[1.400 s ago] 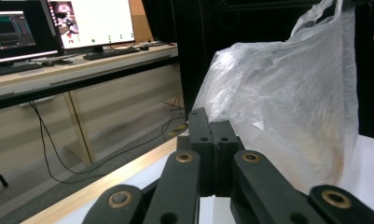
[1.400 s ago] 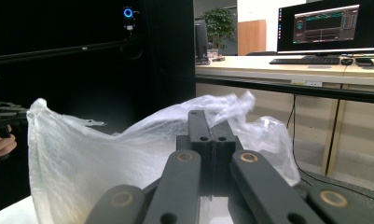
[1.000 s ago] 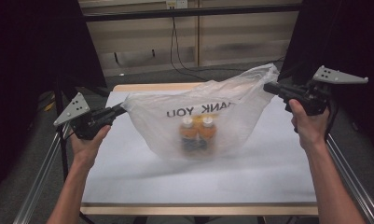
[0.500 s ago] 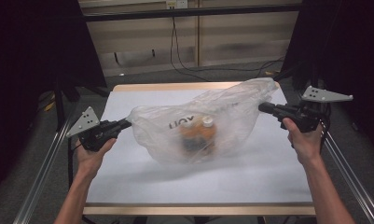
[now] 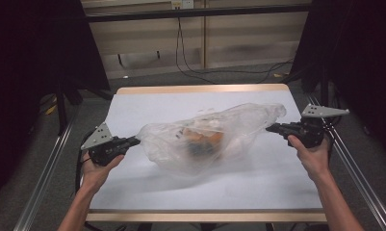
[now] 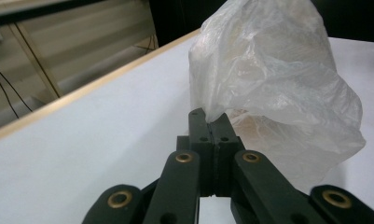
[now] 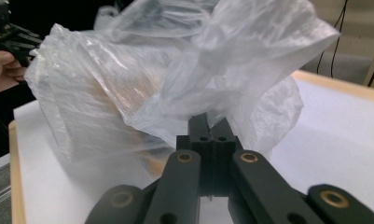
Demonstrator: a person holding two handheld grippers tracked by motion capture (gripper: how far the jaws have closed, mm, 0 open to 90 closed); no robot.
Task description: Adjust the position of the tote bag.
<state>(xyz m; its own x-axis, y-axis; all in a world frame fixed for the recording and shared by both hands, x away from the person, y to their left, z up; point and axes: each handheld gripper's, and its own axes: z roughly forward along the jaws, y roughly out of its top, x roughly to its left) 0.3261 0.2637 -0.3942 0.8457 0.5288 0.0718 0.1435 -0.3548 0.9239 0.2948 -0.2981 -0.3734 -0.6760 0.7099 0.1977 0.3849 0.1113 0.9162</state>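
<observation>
The clear plastic bag (image 5: 214, 137) lay stretched across the middle of the white tabletop (image 5: 133, 110), held at both ends. The left hand-held gripper (image 5: 135, 140) had its jaws pressed together on the bag's left edge, the film pinched between them in the left gripper view (image 6: 268, 79). The right hand-held gripper (image 5: 271, 128) was likewise clamped on a fold of the bag's right edge (image 7: 175, 79). Inside the bag, orange-coloured items (image 5: 202, 142) rested low against the tabletop; they were blurred through the film, and looked like two, though the count could not be made sure.

The step in hand appeared to be setting the loaded bag down. To do it well, both hands should come down evenly so the contents settle without rolling, and the pinch at each end should be kept firm until the weight rests fully on the tabletop. Pulling the ends apart too hard could tear the thin film or drag the bag sideways.

Counted: one bag, two hand-held grippers, seemingly two orange items, one tabletop.
</observation>
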